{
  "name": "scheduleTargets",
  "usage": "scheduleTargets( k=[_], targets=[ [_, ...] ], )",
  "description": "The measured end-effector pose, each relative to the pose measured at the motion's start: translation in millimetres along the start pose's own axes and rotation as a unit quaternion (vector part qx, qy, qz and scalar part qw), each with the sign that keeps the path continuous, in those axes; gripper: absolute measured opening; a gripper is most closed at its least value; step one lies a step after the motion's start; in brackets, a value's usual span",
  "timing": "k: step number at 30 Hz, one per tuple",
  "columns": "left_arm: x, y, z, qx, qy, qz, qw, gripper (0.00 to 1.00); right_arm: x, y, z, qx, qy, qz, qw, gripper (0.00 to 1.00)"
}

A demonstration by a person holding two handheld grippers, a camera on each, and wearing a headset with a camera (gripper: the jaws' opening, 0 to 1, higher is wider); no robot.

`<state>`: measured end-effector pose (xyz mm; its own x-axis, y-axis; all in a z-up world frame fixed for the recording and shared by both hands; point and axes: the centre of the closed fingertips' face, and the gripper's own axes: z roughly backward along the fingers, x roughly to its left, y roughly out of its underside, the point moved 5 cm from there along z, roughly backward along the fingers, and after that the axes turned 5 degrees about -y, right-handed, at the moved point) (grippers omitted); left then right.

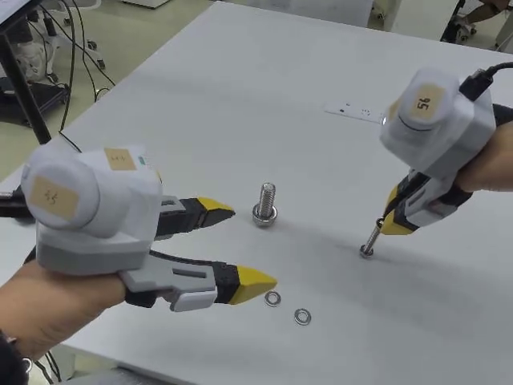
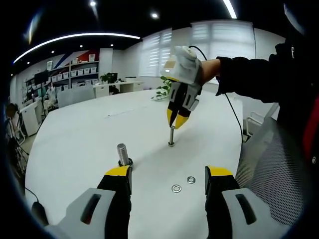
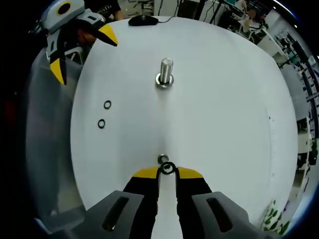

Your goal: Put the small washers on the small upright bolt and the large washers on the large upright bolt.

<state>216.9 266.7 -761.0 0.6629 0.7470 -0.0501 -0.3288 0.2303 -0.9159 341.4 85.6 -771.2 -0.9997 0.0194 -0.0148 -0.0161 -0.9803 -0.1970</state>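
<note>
The large upright bolt (image 1: pixel 265 200) (image 2: pixel 123 152) (image 3: pixel 165 71) stands mid-table with a wider metal ring around its base. To its right is the thin small upright bolt (image 1: pixel 370 239) (image 2: pixel 171 135). My right gripper (image 1: pixel 394 224) (image 2: pixel 178 121) (image 3: pixel 168 172) hangs at this bolt's top, shut on a small washer (image 3: pixel 168 168) pinched between its yellow tips. Two small washers (image 1: pixel 272 299) (image 1: pixel 302 316) (image 2: pixel 176 188) (image 3: pixel 107 104) lie flat near the front edge. My left gripper (image 1: pixel 240 245) (image 2: pixel 169 173) (image 3: pixel 83 55) is open and holds nothing, level with the table, left of the loose washers.
A white label strip (image 1: pixel 353 111) lies at the far right of the white table (image 1: pixel 200 104). The table's left edge drops to a floor with a black stand and cables (image 1: pixel 32 88). A black mouse-like object (image 3: pixel 142 20) sits at the table's far side.
</note>
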Motion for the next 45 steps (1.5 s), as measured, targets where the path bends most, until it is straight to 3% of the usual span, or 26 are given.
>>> scheduleTargets(
  k=[16, 45],
  targets=[
    [-1.0, 0.4, -0.1, 0.000, 0.001, 0.000, 1.0000, 0.58, 0.3, 0.8, -8.4, 0.010, -0.005, 0.001, 0.9999, 0.13],
    [0.0, 1.6, 0.2, 0.002, -0.001, 0.001, 1.0000, 0.58, 2.5, 3.4, -45.2, 0.017, -0.024, -0.011, 0.9995, 0.14]
  ],
)
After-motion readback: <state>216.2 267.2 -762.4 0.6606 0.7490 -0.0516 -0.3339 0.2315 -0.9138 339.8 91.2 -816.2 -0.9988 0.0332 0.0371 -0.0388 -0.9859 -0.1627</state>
